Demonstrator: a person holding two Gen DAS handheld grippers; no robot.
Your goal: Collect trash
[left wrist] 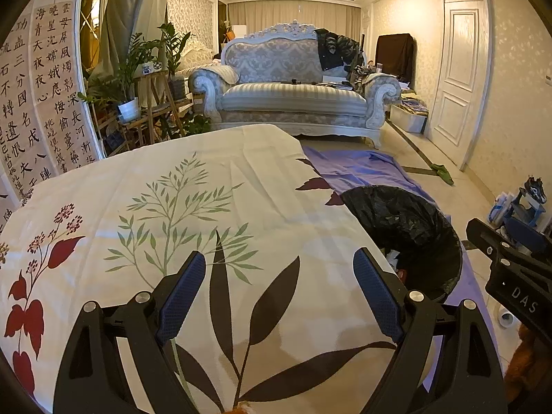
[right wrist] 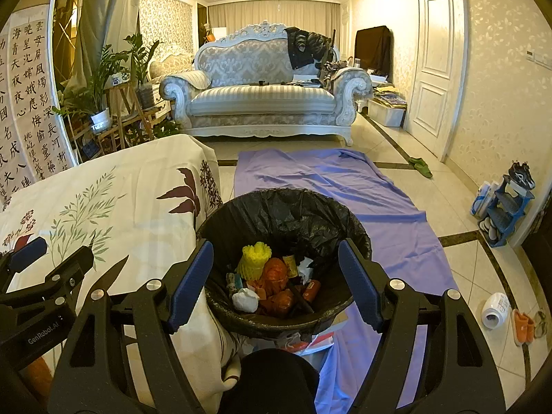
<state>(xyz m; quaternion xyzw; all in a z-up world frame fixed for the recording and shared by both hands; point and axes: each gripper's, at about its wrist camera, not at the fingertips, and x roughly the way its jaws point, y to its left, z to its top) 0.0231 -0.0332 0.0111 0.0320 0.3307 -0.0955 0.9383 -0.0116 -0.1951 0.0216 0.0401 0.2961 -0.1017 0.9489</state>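
A trash bin lined with a black bag (right wrist: pixel 286 207) stands on the floor beside the table; inside lie a yellow foam net (right wrist: pixel 254 257), orange wrappers (right wrist: pixel 276 276) and crumpled white paper (right wrist: pixel 245 299). My right gripper (right wrist: pixel 274 276) hovers over the bin's near rim, open, with nothing between its blue pads (right wrist: pixel 358 283). My left gripper (left wrist: pixel 279 293) stands open above the floral tablecloth (left wrist: pixel 155 207), nothing in it. The bin (left wrist: pixel 407 227) shows at the table's right edge in the left wrist view, where the right gripper's body (left wrist: pixel 510 269) enters from the right.
A purple sheet (right wrist: pixel 345 179) covers the floor behind the bin. An ornate sofa (right wrist: pixel 262 96) stands at the back, plants on wooden stands (right wrist: pixel 114 96) to the left. A shoe rack (right wrist: pixel 507 207), a white roll (right wrist: pixel 495 310) and orange slippers (right wrist: pixel 522 324) lie on the right.
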